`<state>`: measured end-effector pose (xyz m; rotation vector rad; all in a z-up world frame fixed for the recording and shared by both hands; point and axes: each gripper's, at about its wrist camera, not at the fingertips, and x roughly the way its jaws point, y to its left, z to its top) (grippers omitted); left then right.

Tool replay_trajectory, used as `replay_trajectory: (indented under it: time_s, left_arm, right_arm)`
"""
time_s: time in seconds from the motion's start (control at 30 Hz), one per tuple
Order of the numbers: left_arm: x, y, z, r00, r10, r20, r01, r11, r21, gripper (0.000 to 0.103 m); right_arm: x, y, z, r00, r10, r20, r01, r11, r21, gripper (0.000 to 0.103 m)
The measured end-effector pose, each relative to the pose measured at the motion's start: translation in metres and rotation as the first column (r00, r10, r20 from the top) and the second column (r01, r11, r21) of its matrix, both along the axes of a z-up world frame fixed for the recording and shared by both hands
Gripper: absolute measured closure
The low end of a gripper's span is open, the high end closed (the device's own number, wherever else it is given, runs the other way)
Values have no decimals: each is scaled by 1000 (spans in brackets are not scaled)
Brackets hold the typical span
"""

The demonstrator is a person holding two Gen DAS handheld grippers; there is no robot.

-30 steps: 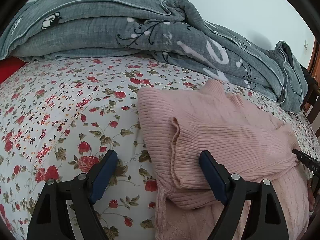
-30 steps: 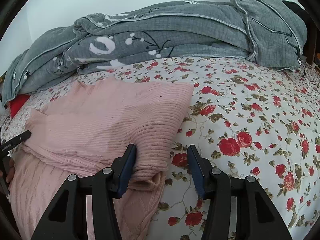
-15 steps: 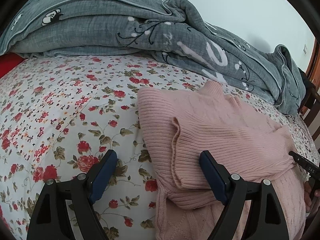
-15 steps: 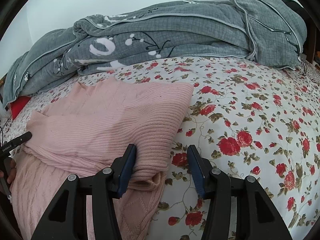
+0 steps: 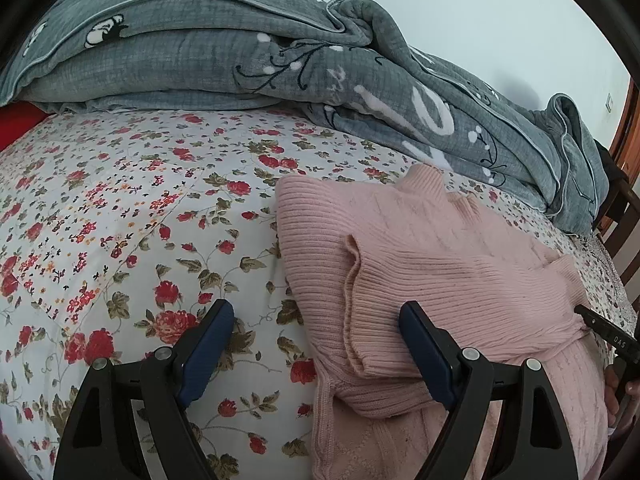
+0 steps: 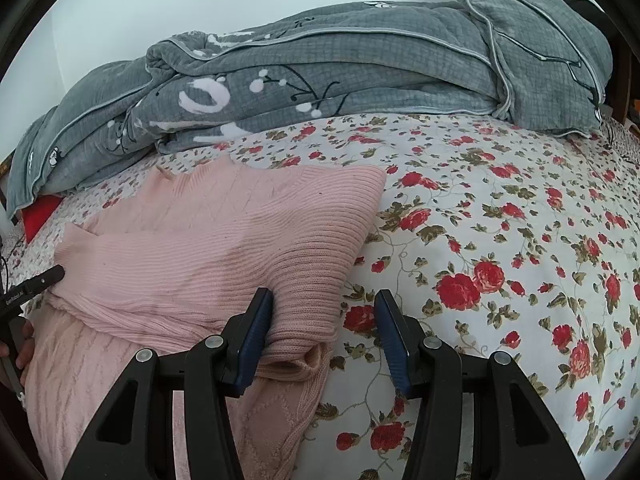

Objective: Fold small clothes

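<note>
Floral bedsheet [image 5: 120, 220] carries a soft, limp pink knit sweater [image 5: 420, 248], best pinched at its folded edges; left hand-held gripper [image 5: 316, 344] wide and empty, right hand-held gripper [image 6: 324, 332] half-open, gripping nothing.

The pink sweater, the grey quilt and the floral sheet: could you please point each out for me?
pink sweater [image 5: 460, 264], left wrist view, ribbed folded part.
grey quilt [image 6: 360, 64], right wrist view, middle of the heap.
floral sheet [image 6: 520, 240], right wrist view, bare stretch.

Sweater [image 5: 432, 264] lies on the bedsheet [image 5: 120, 216] — quilt [image 5: 224, 64] heaped behind it.
</note>
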<state>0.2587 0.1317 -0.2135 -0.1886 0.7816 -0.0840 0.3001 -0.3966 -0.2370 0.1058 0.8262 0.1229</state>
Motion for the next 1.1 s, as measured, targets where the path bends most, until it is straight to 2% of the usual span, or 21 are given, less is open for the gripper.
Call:
replay_trajectory:
  time_s: [0.23, 0.5, 0.73, 0.93, 1.1]
  left_arm:
    - [-1, -3, 1, 1000, 2, 11, -2, 1000, 3, 18]
    - [4, -8, 2, 999, 26, 30, -25, 999, -36, 19]
    - [12, -27, -2, 998, 48, 29, -46, 997, -54, 19]
    - [24, -50, -7, 998, 50, 24, -49, 997, -62, 19]
    - [29, -69, -9, 998, 56, 13, -56, 997, -45, 19]
  right_arm:
    - [-4, -1, 3, 1000, -7, 23, 7, 1000, 14, 52]
    - [-8, 2, 5, 999, -18, 49, 19, 1000, -10, 52]
    - [-10, -7, 6, 998, -35, 53, 33, 998, 47, 51]
    - [-10, -3, 6, 998, -38, 57, 37, 999, 14, 51]
    - [-11, -3, 7, 998, -37, 55, 36, 999, 26, 50]
